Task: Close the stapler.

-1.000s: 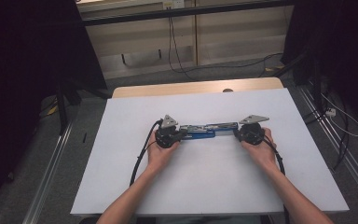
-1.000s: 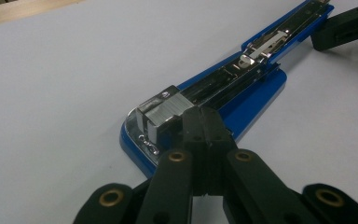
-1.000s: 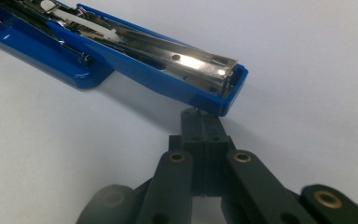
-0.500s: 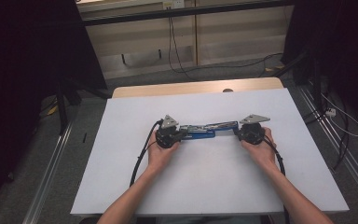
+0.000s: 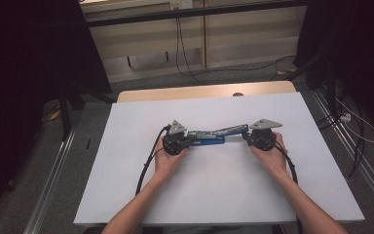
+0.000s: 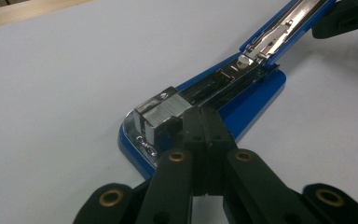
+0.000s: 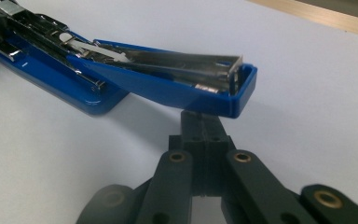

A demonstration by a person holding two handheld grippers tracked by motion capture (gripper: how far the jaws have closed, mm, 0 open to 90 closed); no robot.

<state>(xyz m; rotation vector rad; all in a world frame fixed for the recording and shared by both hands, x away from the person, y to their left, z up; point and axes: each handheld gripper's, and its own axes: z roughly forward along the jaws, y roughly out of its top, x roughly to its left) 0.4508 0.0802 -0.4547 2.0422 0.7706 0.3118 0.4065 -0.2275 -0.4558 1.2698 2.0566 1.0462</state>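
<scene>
One white table [image 5: 126, 195] under both tools; we note a blue stapler [image 5: 209, 140] swung open between them. Left gripper [image 6: 203, 122], jaws shut and empty, presses its base; right gripper [image 7: 200, 122], likewise shut, props its lid.

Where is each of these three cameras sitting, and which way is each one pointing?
High view: above the person's side, looking forward and down on the table; both forearms and each hand-held gripper, left and right, show.
Left gripper view: rides the left hand-held gripper, looking along its shut black jaws at the stapler's base end.
Right gripper view: rides the right hand-held gripper, looking along shut jaws under the raised blue lid.
Shared: all three show the opened blue stapler.
</scene>
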